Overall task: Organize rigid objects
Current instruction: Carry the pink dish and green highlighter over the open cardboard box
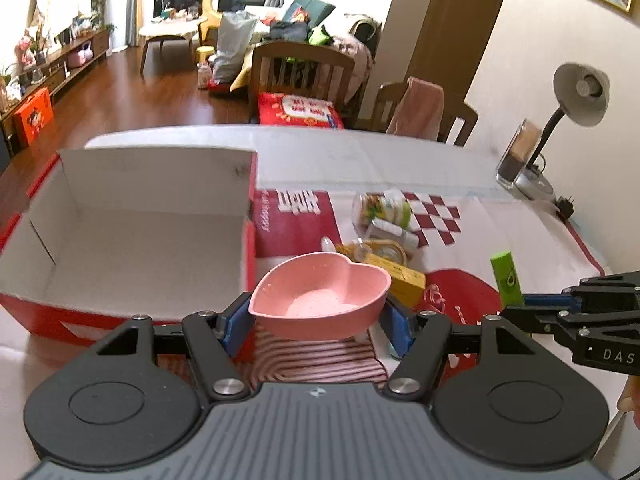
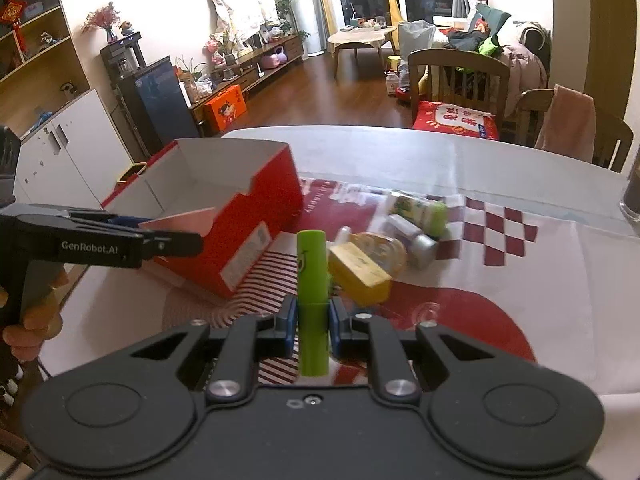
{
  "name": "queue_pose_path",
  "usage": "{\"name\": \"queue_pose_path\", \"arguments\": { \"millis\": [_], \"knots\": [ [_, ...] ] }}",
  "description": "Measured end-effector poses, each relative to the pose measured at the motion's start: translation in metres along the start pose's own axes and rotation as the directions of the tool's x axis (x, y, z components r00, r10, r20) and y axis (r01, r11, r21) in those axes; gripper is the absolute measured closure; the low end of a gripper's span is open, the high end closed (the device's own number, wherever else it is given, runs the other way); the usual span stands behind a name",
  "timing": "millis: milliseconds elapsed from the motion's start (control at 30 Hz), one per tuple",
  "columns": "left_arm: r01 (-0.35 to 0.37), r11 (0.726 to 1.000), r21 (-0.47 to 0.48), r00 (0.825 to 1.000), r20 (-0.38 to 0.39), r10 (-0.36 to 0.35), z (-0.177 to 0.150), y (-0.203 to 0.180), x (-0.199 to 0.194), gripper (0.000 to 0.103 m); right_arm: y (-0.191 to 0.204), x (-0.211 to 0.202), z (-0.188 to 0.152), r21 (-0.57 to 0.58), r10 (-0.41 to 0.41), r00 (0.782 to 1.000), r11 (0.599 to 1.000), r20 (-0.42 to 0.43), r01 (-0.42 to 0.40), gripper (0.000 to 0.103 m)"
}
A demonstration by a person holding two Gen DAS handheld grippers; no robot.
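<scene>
My left gripper (image 1: pixel 318 320) is shut on a pink heart-shaped bowl (image 1: pixel 320 290), held above the table just right of an open red and white cardboard box (image 1: pixel 120 240). My right gripper (image 2: pixel 313 326) is shut on an upright green tube (image 2: pixel 312 300); the tube also shows in the left wrist view (image 1: pixel 507 278). The box (image 2: pixel 240 216) lies to the left in the right wrist view, with the left gripper (image 2: pixel 176 242) and the bowl's rim (image 2: pixel 180 222) in front of it. A yellow box (image 2: pixel 360 272), a jar (image 2: pixel 416 210) and small bottles (image 2: pixel 412 238) lie in a pile beyond.
A red and white cloth (image 1: pixel 500 236) covers the table. A desk lamp (image 1: pixel 580 100) and a glass container (image 1: pixel 518 152) stand at the far right. Wooden chairs (image 2: pixel 456 76) stand behind the table's far edge.
</scene>
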State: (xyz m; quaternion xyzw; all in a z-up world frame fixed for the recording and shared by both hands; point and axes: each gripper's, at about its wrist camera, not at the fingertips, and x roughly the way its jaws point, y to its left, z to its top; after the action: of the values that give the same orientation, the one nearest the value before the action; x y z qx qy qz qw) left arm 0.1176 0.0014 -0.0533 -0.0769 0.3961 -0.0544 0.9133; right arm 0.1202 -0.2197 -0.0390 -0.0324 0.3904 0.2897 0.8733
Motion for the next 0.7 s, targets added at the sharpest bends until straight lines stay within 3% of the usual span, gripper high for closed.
{"name": "queue_pose_path", "arguments": {
  "millis": [367,700],
  "knots": [
    [-0.001,1.000,0.014,0.999,0.035,0.001,0.021,0.072,-0.024,0.036,0.082,0.034,0.045,-0.027,0.012,1.000,1.000,0.010,-0.011,0.087],
    [-0.029,1.000,0.000,0.999,0.022,0.029,0.035,0.144,-0.012,0.036,0.130,0.096,0.081,0.007,0.003,1.000,1.000,-0.014,-0.003,0.087]
  ]
}}
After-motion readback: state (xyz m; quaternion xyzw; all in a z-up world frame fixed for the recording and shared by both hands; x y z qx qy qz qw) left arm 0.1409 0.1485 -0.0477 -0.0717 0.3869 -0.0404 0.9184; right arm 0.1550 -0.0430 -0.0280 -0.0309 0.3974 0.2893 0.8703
